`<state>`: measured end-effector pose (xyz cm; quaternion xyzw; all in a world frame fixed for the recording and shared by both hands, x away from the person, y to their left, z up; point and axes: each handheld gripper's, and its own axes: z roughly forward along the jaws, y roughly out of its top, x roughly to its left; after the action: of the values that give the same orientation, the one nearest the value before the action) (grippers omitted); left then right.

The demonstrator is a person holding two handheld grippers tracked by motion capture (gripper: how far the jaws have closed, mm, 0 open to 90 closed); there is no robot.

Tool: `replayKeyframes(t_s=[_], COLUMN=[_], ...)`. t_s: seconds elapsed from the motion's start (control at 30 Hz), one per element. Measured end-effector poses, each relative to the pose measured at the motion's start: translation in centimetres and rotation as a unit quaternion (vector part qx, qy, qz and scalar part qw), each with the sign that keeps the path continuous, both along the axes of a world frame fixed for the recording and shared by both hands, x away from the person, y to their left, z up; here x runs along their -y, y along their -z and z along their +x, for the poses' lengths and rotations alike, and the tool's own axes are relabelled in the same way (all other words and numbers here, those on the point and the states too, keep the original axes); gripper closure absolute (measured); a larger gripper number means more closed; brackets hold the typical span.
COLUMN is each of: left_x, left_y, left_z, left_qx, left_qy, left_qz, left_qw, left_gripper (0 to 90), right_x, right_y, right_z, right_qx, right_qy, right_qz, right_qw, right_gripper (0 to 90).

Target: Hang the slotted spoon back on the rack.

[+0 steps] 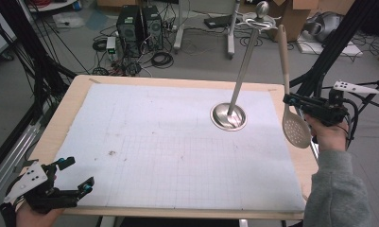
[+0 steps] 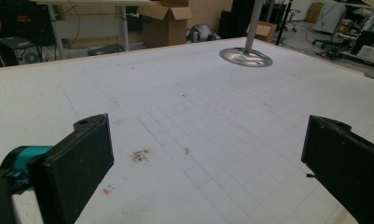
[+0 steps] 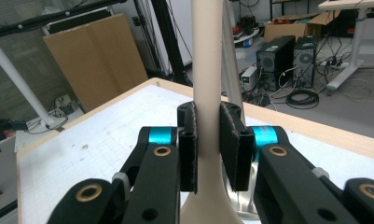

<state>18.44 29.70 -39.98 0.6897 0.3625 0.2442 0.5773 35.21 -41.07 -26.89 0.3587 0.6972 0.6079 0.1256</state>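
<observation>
The slotted spoon (image 1: 288,85) stands nearly upright at the table's right edge, its long axis running top to bottom: the handle end points up and leans slightly left, and the oval head hangs down over the table edge. It is beige all over, with a slim handle that has a hole near the tip, and a broad, shallow head pierced by rows of small holes. The table (image 1: 78,97) is a wooden board covered by a white gridded sheet (image 1: 154,142), with a round steel base (image 1: 228,117) carrying a tall slanted rod on it, near the spoon. The right gripper (image 1: 293,100) reaches in from the right and pinches the spoon's handle (image 3: 207,93) just above the head, pads pressed on both sides. The left gripper (image 1: 78,175) rests at the near left corner, its jaws spread apart with nothing between them.
</observation>
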Motion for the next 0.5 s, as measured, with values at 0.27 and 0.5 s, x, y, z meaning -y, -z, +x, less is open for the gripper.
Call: replayKeyframes(t_s=[0.27, 0.5], left_x=[-0.1, -0.2], left_y=[0.0, 0.0], left_z=[-0.1, -0.1], left_qx=[-0.001, -0.002], left_qy=[-0.001, -0.002], left_qz=[0.001, 0.0], left_qw=[1.0, 1.0], left_gripper=[2.4, 2.4], right_x=[-0.6, -1.4], right_y=[0.1, 0.3], right_z=[0.3, 0.6], right_qx=[-0.002, -0.012], right_qy=[-0.003, -0.002], right_qz=[-0.004, -0.015], right_qw=[1.0, 0.9998], right_gripper=[78.5, 78.5])
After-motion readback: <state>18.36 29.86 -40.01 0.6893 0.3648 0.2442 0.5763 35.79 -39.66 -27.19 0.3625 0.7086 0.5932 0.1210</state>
